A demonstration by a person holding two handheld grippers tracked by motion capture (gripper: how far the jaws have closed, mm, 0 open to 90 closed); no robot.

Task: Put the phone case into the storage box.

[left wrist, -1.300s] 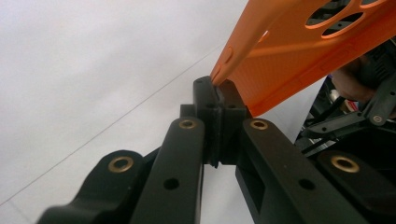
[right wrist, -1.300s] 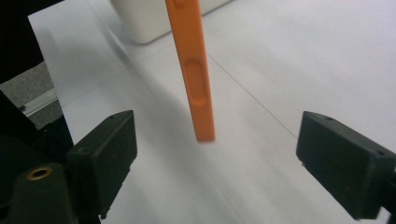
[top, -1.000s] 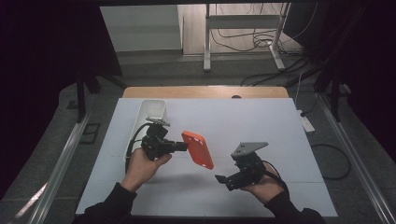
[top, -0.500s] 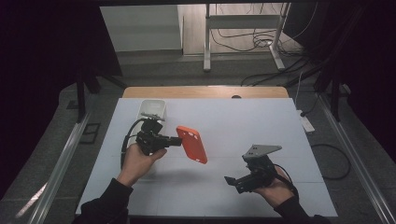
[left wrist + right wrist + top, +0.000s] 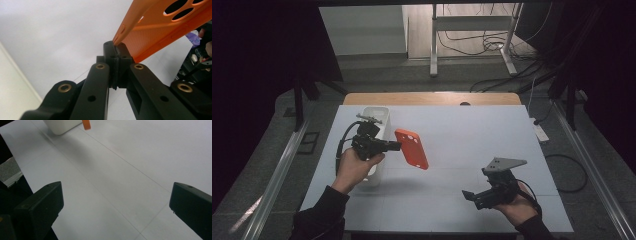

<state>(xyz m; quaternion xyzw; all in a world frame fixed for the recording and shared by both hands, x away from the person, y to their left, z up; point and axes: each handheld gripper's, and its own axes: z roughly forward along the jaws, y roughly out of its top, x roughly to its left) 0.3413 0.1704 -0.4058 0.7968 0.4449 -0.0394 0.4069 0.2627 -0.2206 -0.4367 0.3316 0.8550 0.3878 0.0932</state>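
Note:
An orange phone case (image 5: 412, 148) hangs in the air above the white table (image 5: 472, 135), held by its edge. My left gripper (image 5: 393, 146) is shut on that edge; the left gripper view shows the jaws pressed together on the thin rim of the orange phone case (image 5: 160, 27), camera cut-outs at the top. My right gripper (image 5: 468, 196) is low near the front right of the table, its jaws wide apart with nothing between them; the right gripper view shows bare table between its fingertips (image 5: 40, 207).
A white bin (image 5: 377, 117) stands at the left of the table, just behind my left hand; its corner (image 5: 62, 126) and the case's tip (image 5: 86, 124) show at the top of the right gripper view. A power strip (image 5: 540, 132) lies off the right edge.
My left gripper carried the orange case back and to the left, toward the white bin. My right gripper drew away to the right and nearer the front edge.

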